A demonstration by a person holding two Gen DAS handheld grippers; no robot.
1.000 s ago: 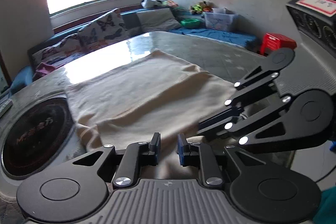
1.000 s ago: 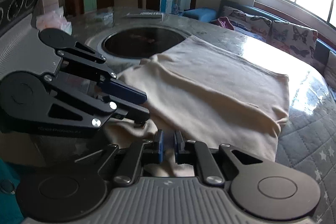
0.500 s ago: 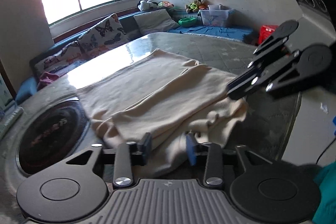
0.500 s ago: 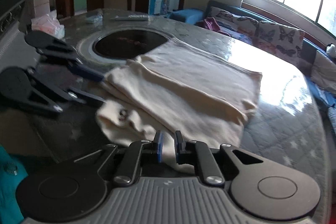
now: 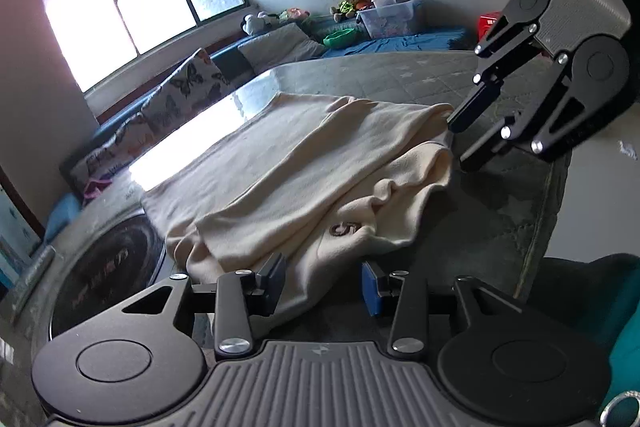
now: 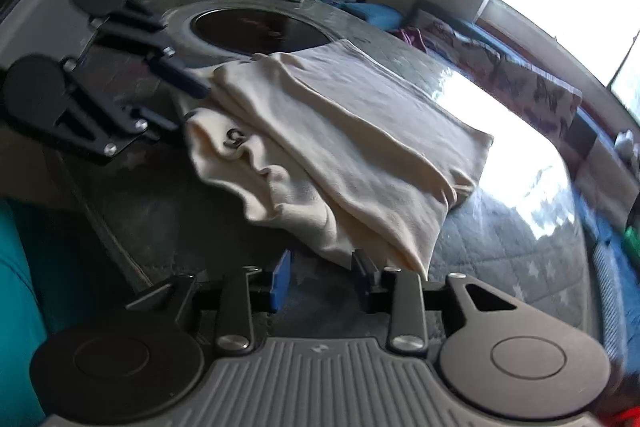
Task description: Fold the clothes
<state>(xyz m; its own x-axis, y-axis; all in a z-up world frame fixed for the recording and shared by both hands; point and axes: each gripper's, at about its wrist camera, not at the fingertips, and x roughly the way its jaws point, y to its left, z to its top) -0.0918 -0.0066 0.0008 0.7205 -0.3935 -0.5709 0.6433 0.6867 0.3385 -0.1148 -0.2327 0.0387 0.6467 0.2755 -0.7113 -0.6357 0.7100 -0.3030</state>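
A cream garment (image 5: 304, 171) lies partly folded on the round quilted table (image 5: 400, 75), one layer over another, with a dark "5" mark (image 5: 343, 229) on the rumpled lower layer. It also shows in the right wrist view (image 6: 340, 131). My left gripper (image 5: 324, 285) is open and empty at the garment's near edge. My right gripper (image 6: 322, 275) is open and empty just before the garment's near corner. Each gripper shows in the other's view, the right (image 5: 456, 143) and the left (image 6: 180, 99), both open beside the cloth.
A dark round cooktop (image 6: 256, 31) is set into the table beyond the garment. A bench with butterfly cushions (image 5: 188, 87) runs under the window. A plastic bin (image 5: 390, 17) and toys sit on a blue mat behind. Teal fabric (image 6: 16, 287) lies at the near table edge.
Both grippers let go of the garment, opened and drew back toward the near edge. The folded-over cloth now rests on the table.
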